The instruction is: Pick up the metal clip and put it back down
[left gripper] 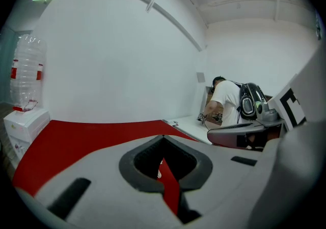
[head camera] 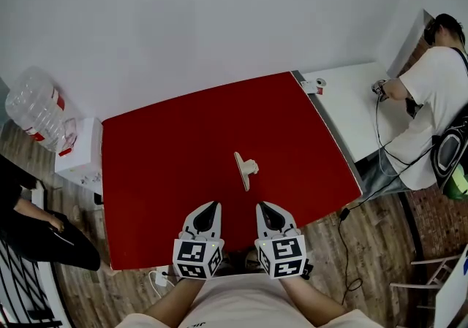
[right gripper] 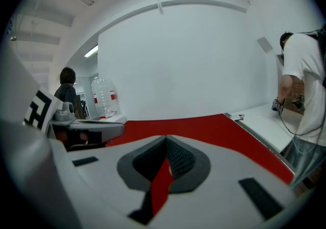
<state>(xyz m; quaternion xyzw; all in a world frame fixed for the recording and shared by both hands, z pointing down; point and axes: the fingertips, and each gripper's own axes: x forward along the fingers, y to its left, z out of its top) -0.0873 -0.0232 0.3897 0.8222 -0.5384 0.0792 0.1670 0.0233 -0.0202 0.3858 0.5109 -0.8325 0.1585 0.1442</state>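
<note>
The metal clip [head camera: 246, 168] lies on the red table [head camera: 168, 144], pale and slim, near the middle and a little toward the front edge. My left gripper [head camera: 213, 207] hovers at the front edge, just short of the clip and to its left, shut with nothing in it. Level with it, my right gripper [head camera: 262, 207] is on the clip's right, also shut and empty. In the left gripper view the jaws [left gripper: 163, 138] meet at their tips, and only red table shows through the gap behind them. The right gripper view shows the same closed jaws [right gripper: 165, 138].
A large water bottle [head camera: 35, 109] stands on a white box [head camera: 79, 150] left of the table. A white table [head camera: 358, 111] adjoins on the right, where a person [head camera: 439, 107] bends over it. Another person [head camera: 29, 228] sits at the left. A cable [head camera: 349, 246] trails on the wooden floor.
</note>
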